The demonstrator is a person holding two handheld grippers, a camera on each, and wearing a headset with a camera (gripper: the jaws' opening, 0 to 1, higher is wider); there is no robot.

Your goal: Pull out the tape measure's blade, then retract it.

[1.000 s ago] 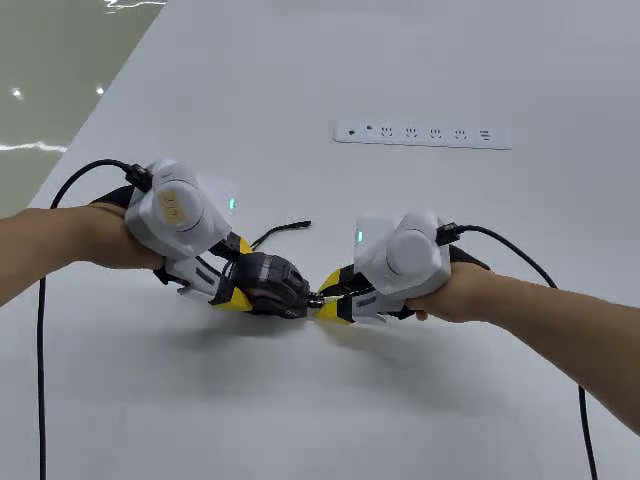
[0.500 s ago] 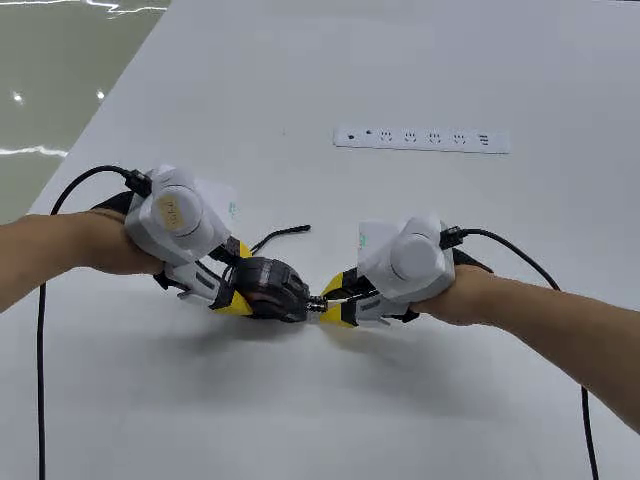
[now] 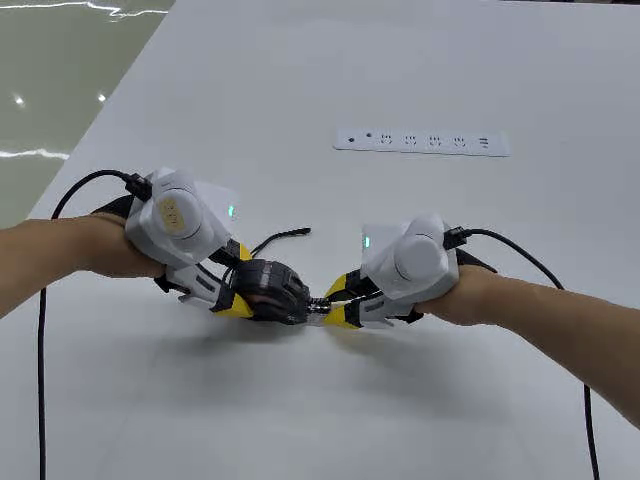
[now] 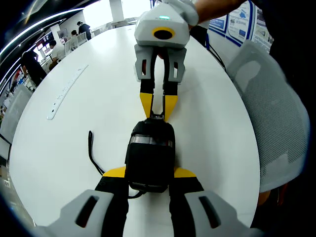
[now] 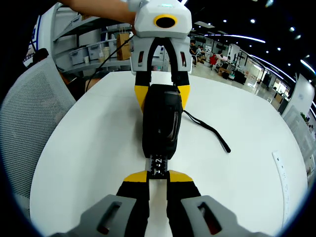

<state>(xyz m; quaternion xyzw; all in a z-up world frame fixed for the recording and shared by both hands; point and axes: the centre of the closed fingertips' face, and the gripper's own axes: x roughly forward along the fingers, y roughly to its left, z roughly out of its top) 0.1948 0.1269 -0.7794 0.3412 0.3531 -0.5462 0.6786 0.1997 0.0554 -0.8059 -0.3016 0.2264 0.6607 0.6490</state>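
Note:
A black tape measure (image 3: pixel 270 290) rests on the white table, and my left gripper (image 3: pixel 245 280) is shut on its case. In the left gripper view the case (image 4: pixel 150 158) sits between the yellow fingertips (image 4: pixel 116 172). My right gripper (image 3: pixel 328 302) faces it from the right, shut on the tip of the blade. In the right gripper view a short piece of blade (image 5: pixel 158 165) with printed numbers runs from the case (image 5: pixel 160 123) into my right gripper (image 5: pixel 158 178). The two grippers are almost nose to nose. The other gripper appears in each gripper view: the right gripper (image 4: pixel 158 109) and the left gripper (image 5: pixel 162 94).
The tape measure's black wrist strap (image 3: pixel 285 235) lies on the table behind the case. A white power strip (image 3: pixel 422 140) lies farther back. Black cables trail from both grippers. The table's left edge (image 3: pixel 90 125) runs along the green floor.
The right gripper has edged slightly right, away from the case, still shut on the blade tip. The left gripper keeps its hold on the case.

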